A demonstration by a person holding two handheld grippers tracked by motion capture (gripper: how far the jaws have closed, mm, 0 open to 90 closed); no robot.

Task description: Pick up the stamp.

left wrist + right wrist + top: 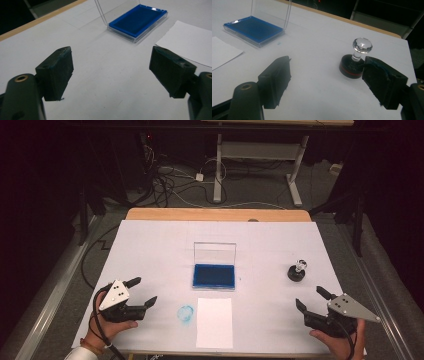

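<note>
Nearest the high camera, my left gripper (145,291) and right gripper (309,299) rest low at the front corners of the white table (150,250), each with jaws spread wide and nothing between them. Both are released.

Between them lies a blank sheet of paper (214,322), with a faint blue stamp mark (185,314) just beside its left edge. Behind the paper sits the blue ink pad (214,276) in its clear case, the lid (215,253) standing upright at the back edge. The stamp (297,270), a black round base with a clear faceted knob, stands upright, well apart from the pad and ahead of my right gripper. I see nothing on the table between that gripper and the stamp.

From the right gripper view, I see the stamp (355,61) close, just ahead of the right-hand jaw, partly overlapped by it; a red band shows around the base. The ink pad (253,30) lies further off at upper left.

From the left gripper view, I see the ink pad (137,21) and a corner of the paper (186,42) ahead, with bare table between the jaws.
</note>
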